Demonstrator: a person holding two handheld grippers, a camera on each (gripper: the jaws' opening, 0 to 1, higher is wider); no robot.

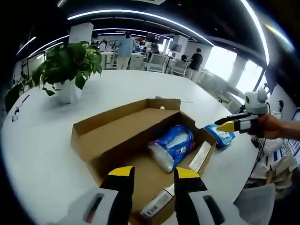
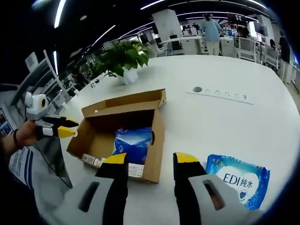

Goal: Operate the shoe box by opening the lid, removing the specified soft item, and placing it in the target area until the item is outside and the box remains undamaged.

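Note:
A brown cardboard shoe box (image 1: 82, 140) lies with its lid folded back on the white table (image 1: 42, 154). Inside it rest a soft blue-and-white pack (image 1: 172, 148), a long white carton (image 1: 201, 157) and a labelled tube (image 1: 157, 205). My left gripper (image 1: 154, 172) hovers open over the box's near end, holding nothing. My right gripper (image 2: 151, 159) is open too, near the box's side wall (image 2: 158, 140), with the blue pack (image 2: 133, 140) ahead of it. A blue wipes pack (image 2: 239, 180) lies on the table outside the box, by the right gripper (image 1: 229, 125).
A potted green plant (image 1: 70, 65) stands at the far end of the table, and a row of sockets (image 2: 220, 93) is set into the tabletop. People stand among desks and chairs in the background. A hand holds the left gripper (image 2: 65, 127) beside the table edge.

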